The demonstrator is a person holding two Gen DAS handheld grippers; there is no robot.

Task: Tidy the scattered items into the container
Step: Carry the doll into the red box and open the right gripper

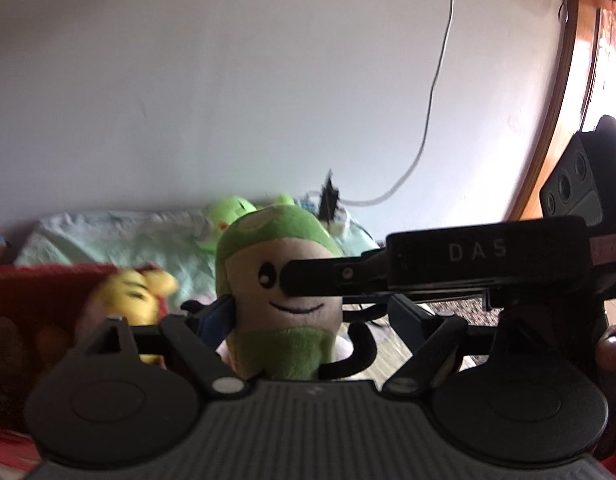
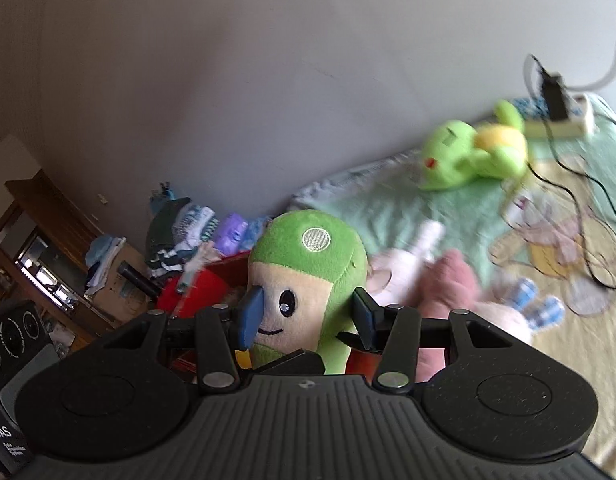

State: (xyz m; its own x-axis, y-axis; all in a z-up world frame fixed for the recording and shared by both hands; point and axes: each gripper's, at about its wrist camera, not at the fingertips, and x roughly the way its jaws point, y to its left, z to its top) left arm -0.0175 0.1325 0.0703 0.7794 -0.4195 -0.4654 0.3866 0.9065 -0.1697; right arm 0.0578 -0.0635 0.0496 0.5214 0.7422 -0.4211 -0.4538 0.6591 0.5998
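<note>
Right gripper (image 2: 306, 316) pinches the green doll (image 2: 308, 276) at its head; left gripper (image 1: 308, 320) also presses against the doll, fingers closed on its sides. Doll held aloft, red box (image 1: 40, 292) just left. Hand over to one gripper before lowering into the box. "DAS" is legible on the gripper body

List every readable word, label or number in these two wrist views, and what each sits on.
"DAS": white letters on the black body of the right tongs, left wrist view.
"DAS": white letters on the black device housing, lower left, right wrist view.
Small lines beneath it: too small to read.
Green-hooded cream plush doll: round embroidered patch, no text.
</note>
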